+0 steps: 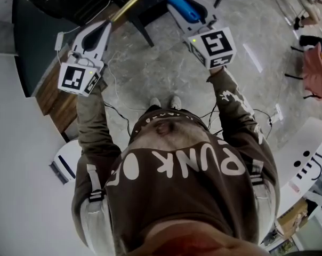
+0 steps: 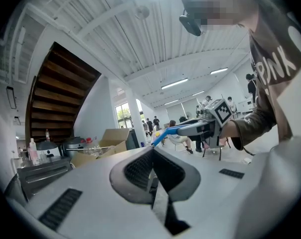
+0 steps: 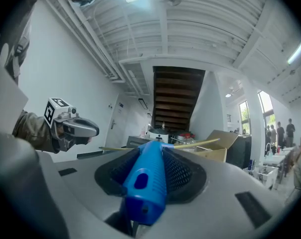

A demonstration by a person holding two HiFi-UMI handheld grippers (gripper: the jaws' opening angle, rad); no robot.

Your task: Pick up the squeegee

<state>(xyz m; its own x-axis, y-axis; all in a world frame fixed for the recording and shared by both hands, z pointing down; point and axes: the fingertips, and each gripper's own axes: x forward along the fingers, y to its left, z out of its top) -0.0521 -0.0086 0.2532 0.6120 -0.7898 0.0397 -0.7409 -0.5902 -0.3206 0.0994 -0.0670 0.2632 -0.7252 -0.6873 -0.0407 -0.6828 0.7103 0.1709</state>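
Grasping the squeegee [image 1: 178, 5] by its blue handle [image 3: 143, 185] between the jaws of the right hand-held gripper [image 3: 158, 149], yellow blade [image 3: 203, 143] crosswise just beyond the tips, all held level in the air above the floor [image 1: 166, 68]; carrying nothing in the left hand-held gripper [image 2: 153, 156], jaws pressed together, off to the side of the right one. Seems past the grab and into the lift. Next, probably: keep the clamp firm and level, and avoid letting the blade end tip down or twist out.
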